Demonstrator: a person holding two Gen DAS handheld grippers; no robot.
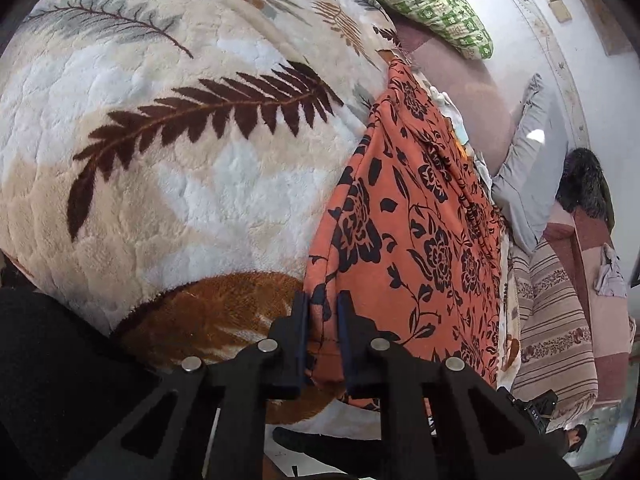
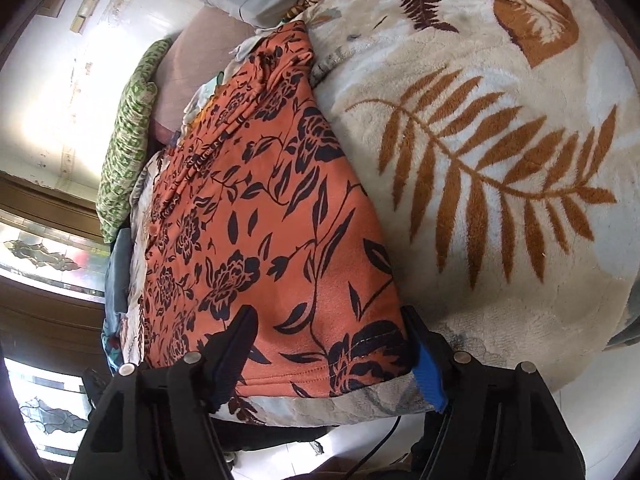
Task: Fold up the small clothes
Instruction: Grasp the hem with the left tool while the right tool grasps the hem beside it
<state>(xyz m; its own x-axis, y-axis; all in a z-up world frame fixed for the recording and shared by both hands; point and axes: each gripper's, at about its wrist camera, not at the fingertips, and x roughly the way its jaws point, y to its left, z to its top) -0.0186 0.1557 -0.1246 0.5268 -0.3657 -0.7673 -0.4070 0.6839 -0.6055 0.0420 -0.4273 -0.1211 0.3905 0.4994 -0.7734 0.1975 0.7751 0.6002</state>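
An orange garment with a black flower print [image 1: 412,232] lies on a fleecy cream blanket with leaf patterns [image 1: 168,152]. My left gripper [image 1: 323,320] is shut on the garment's near corner; the cloth is pinched between the two fingers. In the right wrist view the same garment [image 2: 272,216] lies flat near the bed's edge on the blanket [image 2: 500,160]. My right gripper [image 2: 328,340] is open, its fingers [image 2: 240,336] spread wide on either side of the garment's near hem.
A green patterned pillow [image 1: 424,4] and a pink pillow [image 1: 468,92] lie at the bed's far end. A grey garment [image 1: 528,160] and small clothes lie beyond the orange one. A striped cushion [image 1: 552,320] is at the right. A window [image 2: 44,256] is at the left.
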